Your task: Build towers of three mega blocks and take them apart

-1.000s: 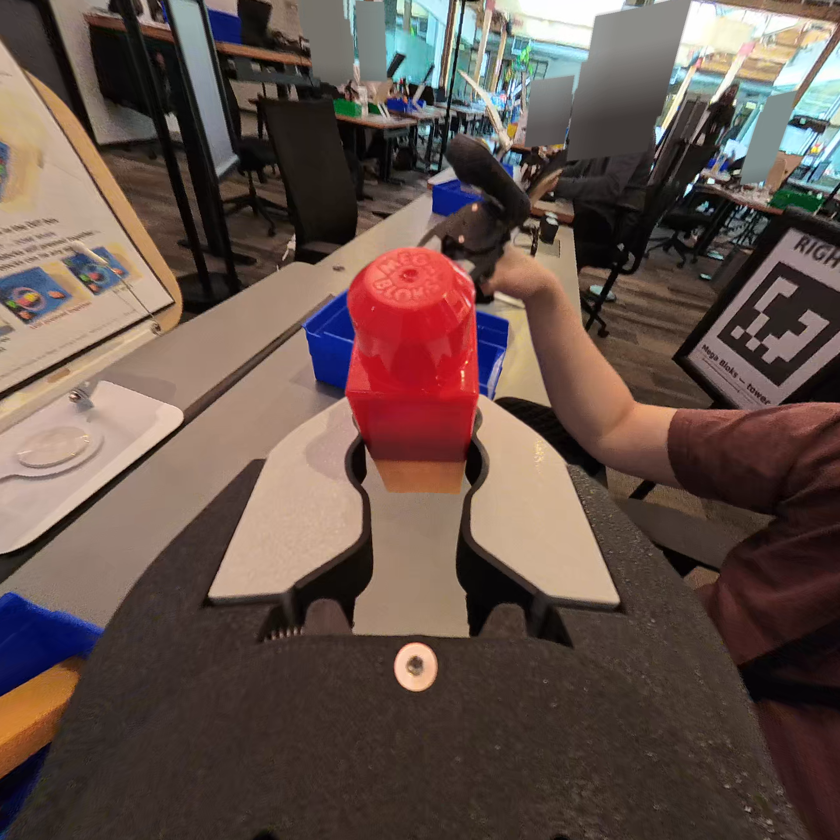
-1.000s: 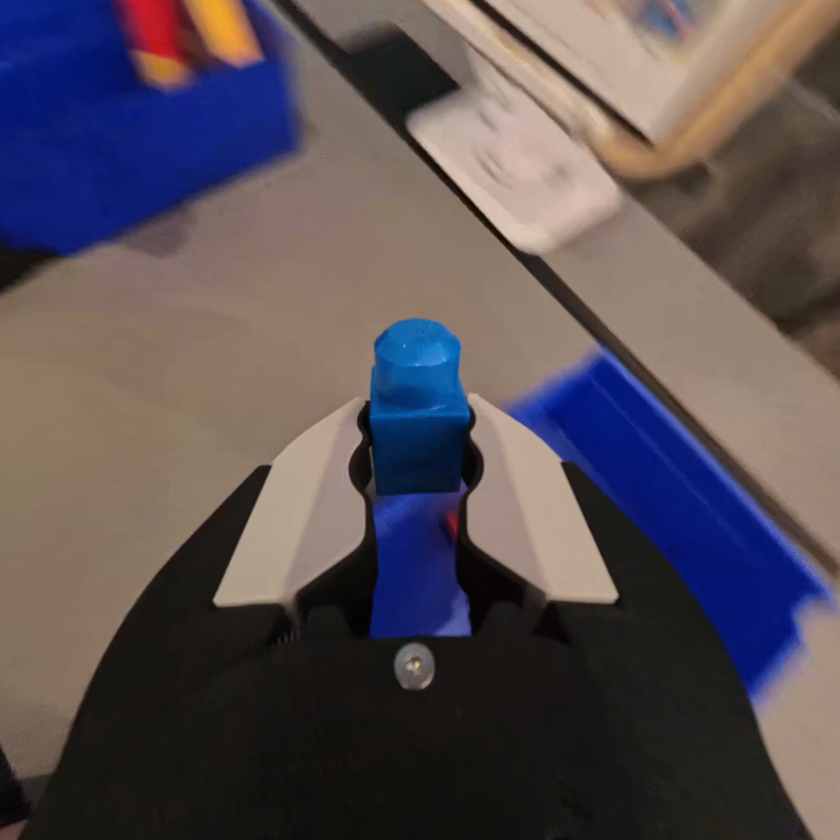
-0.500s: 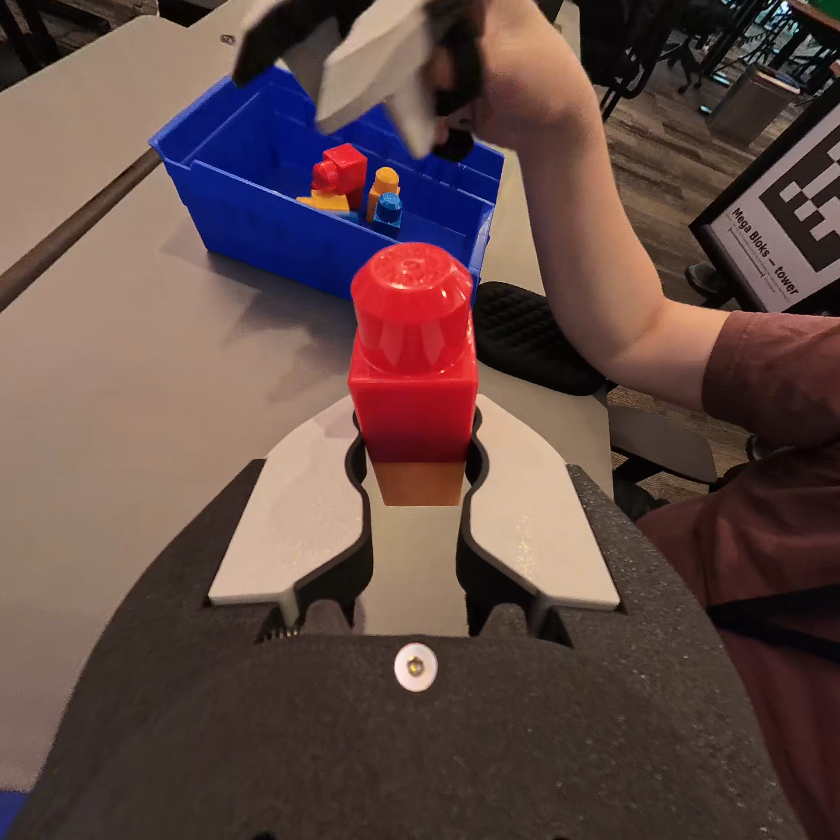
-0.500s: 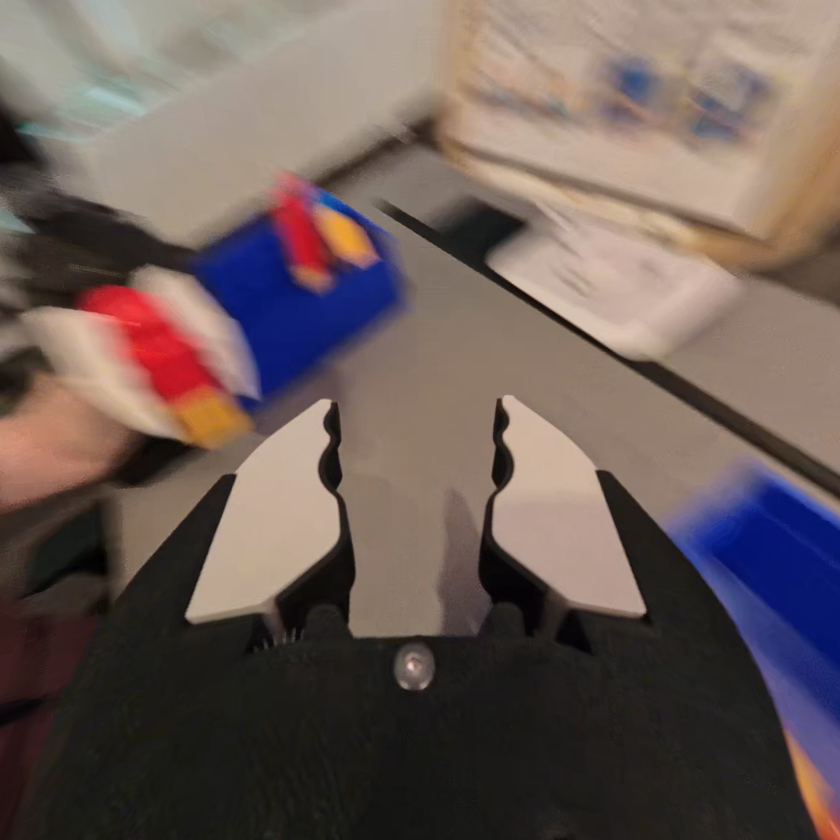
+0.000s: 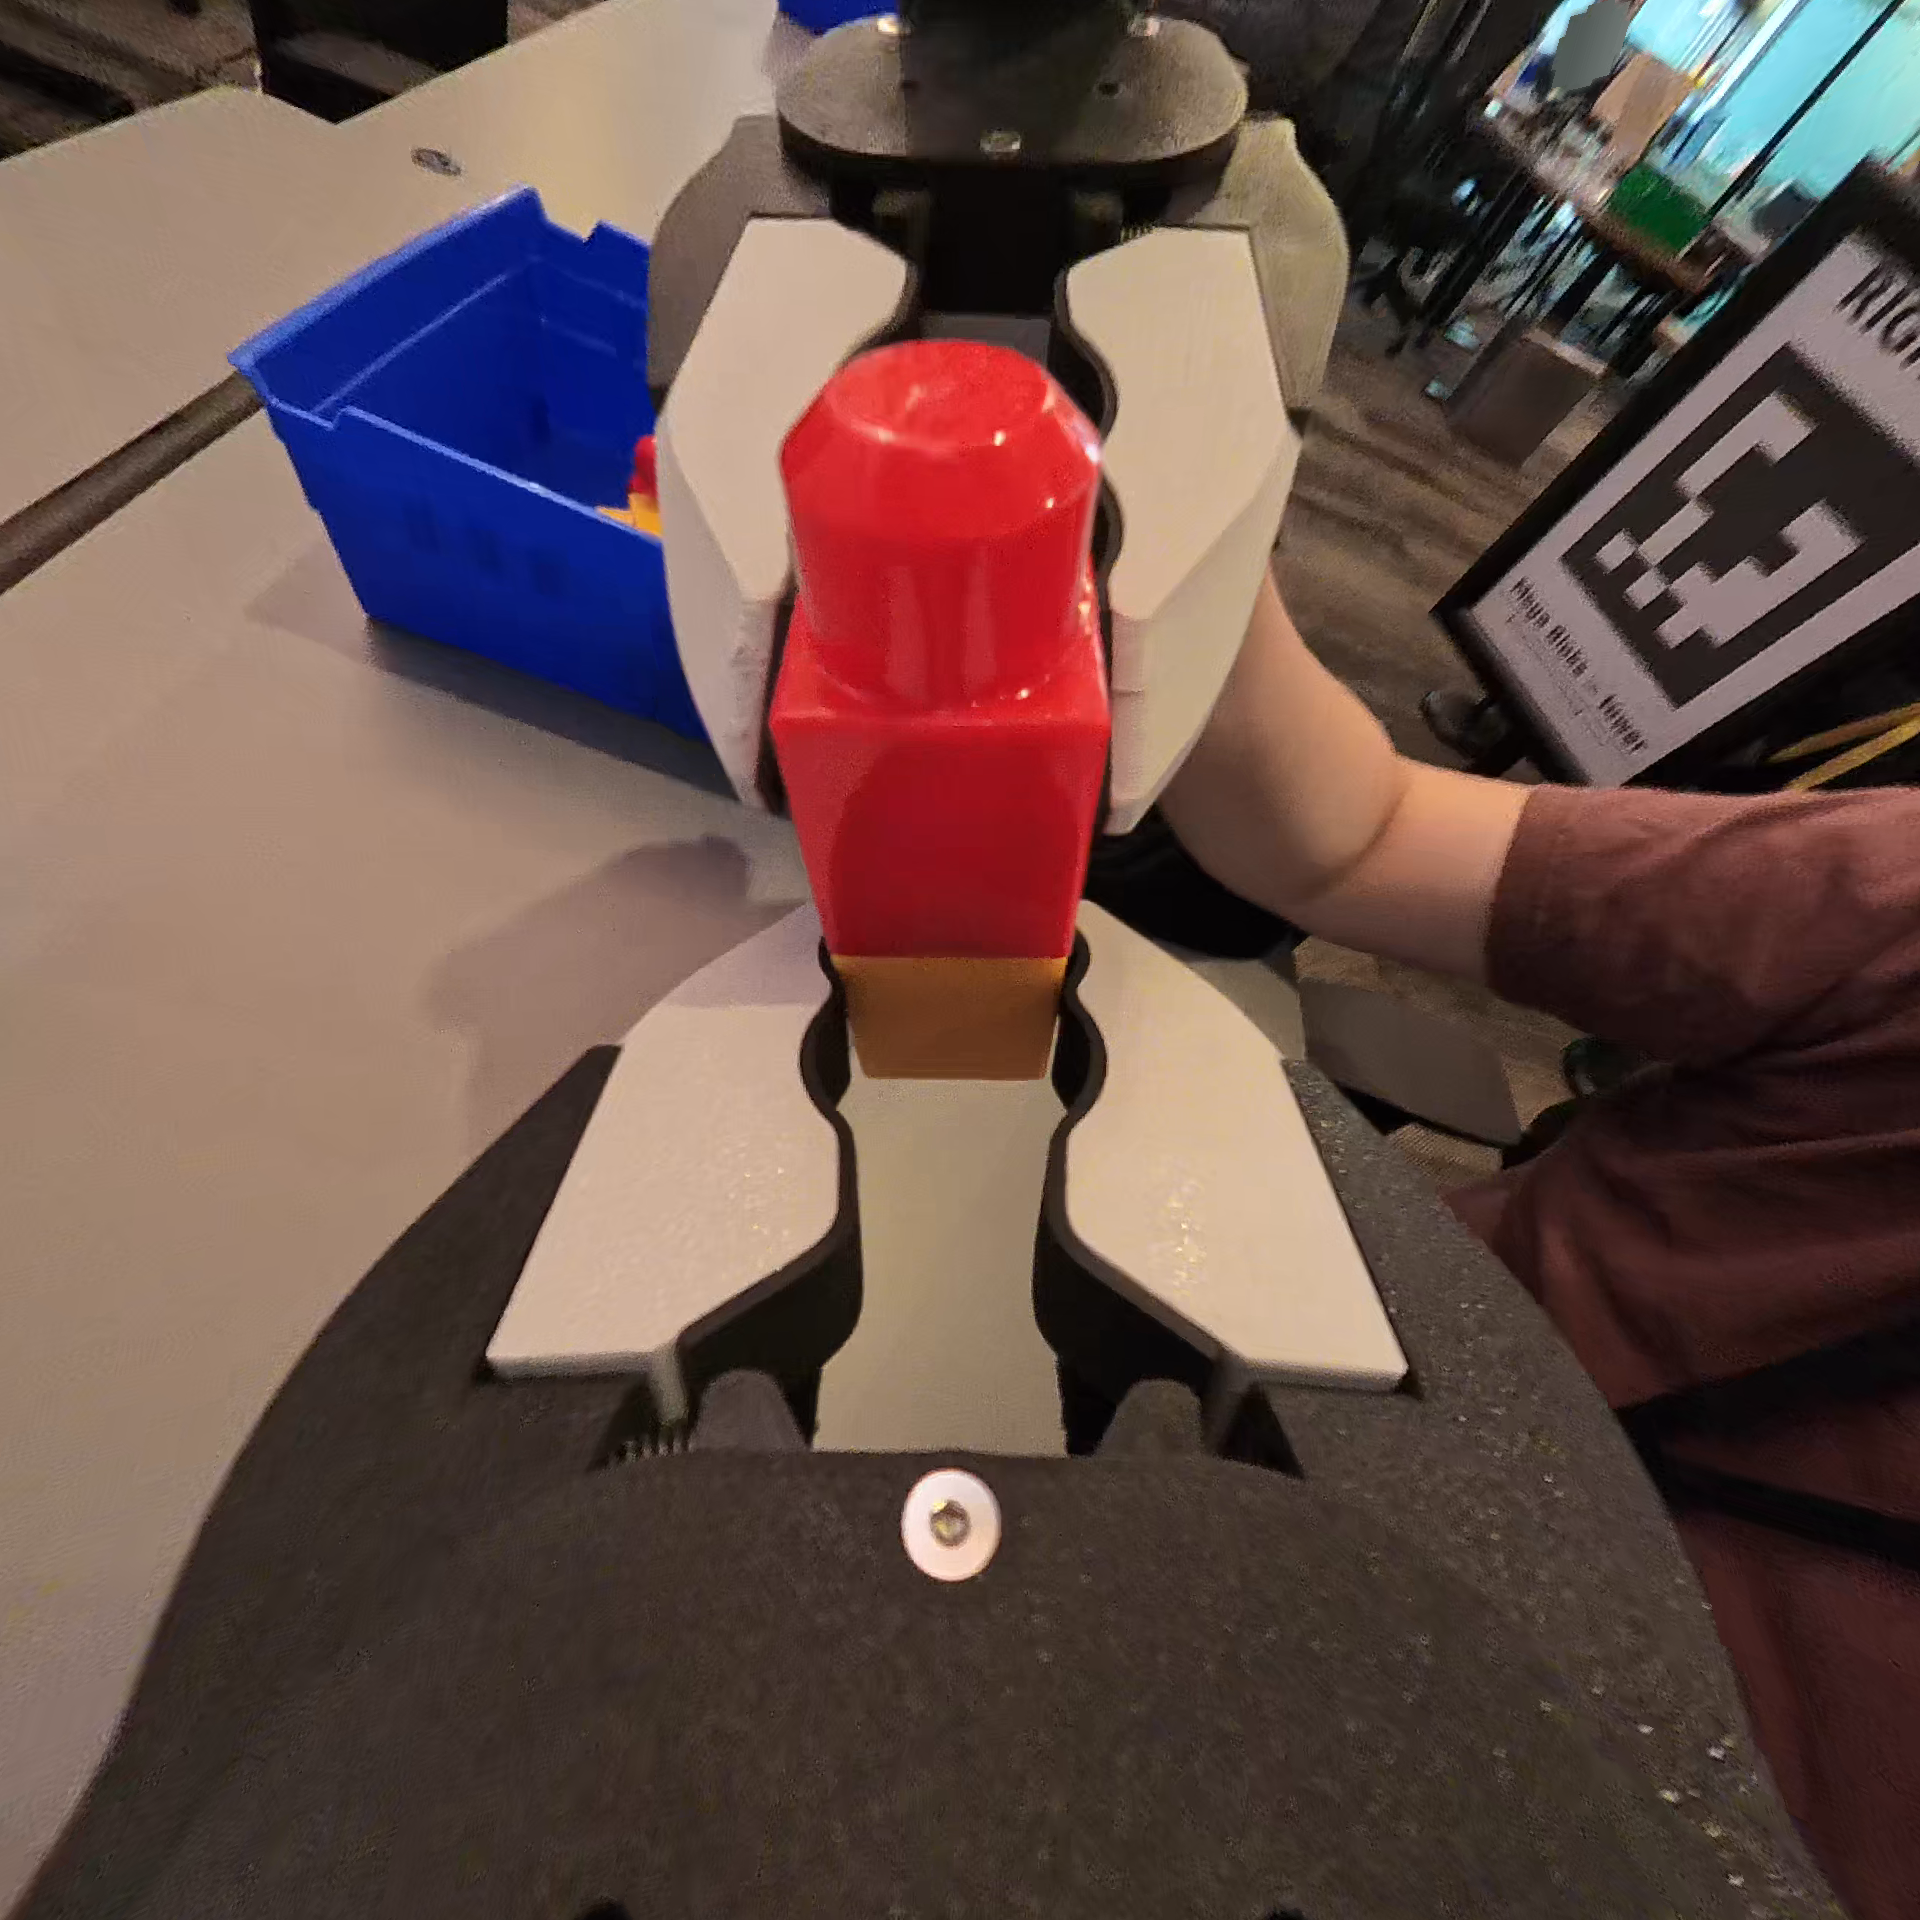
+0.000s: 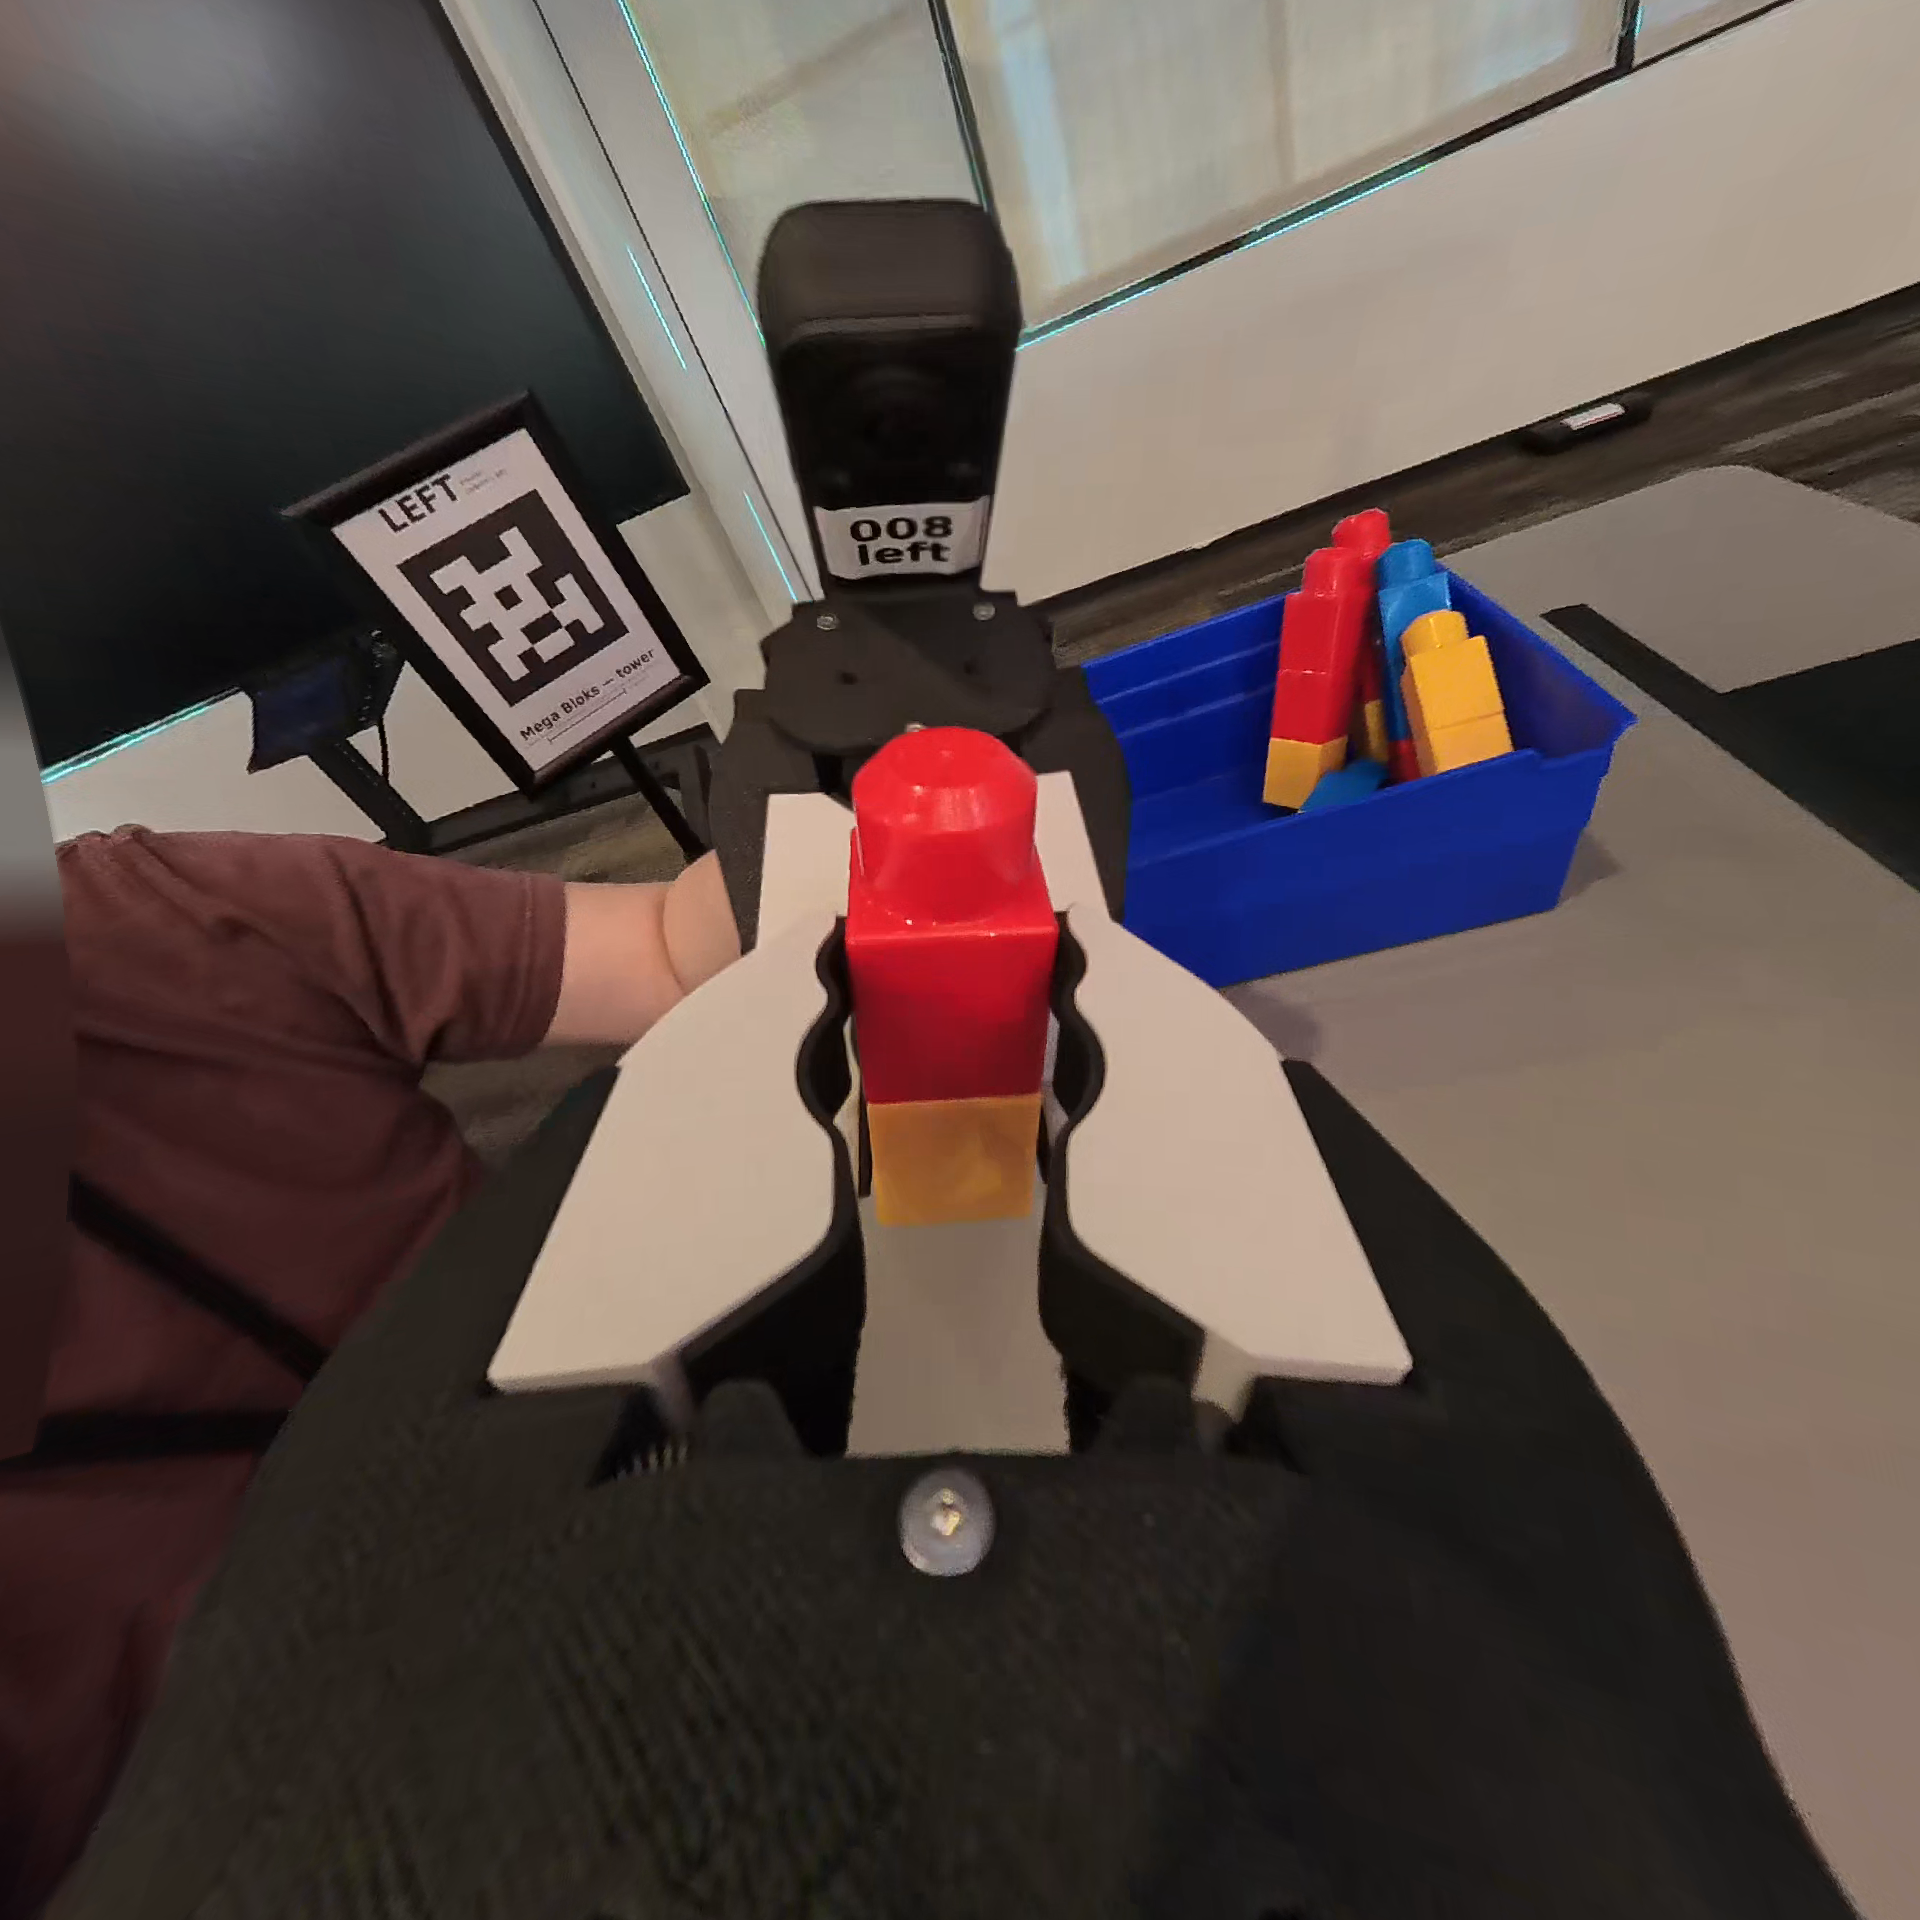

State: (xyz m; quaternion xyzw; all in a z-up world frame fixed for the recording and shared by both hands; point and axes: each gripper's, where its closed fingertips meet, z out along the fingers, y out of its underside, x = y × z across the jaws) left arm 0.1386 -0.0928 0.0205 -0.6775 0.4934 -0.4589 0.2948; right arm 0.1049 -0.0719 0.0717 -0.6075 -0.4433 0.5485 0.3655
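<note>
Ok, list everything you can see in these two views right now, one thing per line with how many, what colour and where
Red block: one, red, top of the stack held in the air between the two grippers.
Yellow block: one, yellow-orange, joined under the red block.
Blue bins: two, blue, one on the table in each view.
Block towers: several, red, blue and yellow, leaning in the bin in the right wrist view; exact count unclear.
Marker signs: two, black and white in dark frames, standing beside the table.
Table: one, grey.
Left gripper: one, black with pale fingers, pads on the yellow block.
Right gripper: one, same colours, closed on the red block.
Person's arms: two, dark red sleeves.
</note>
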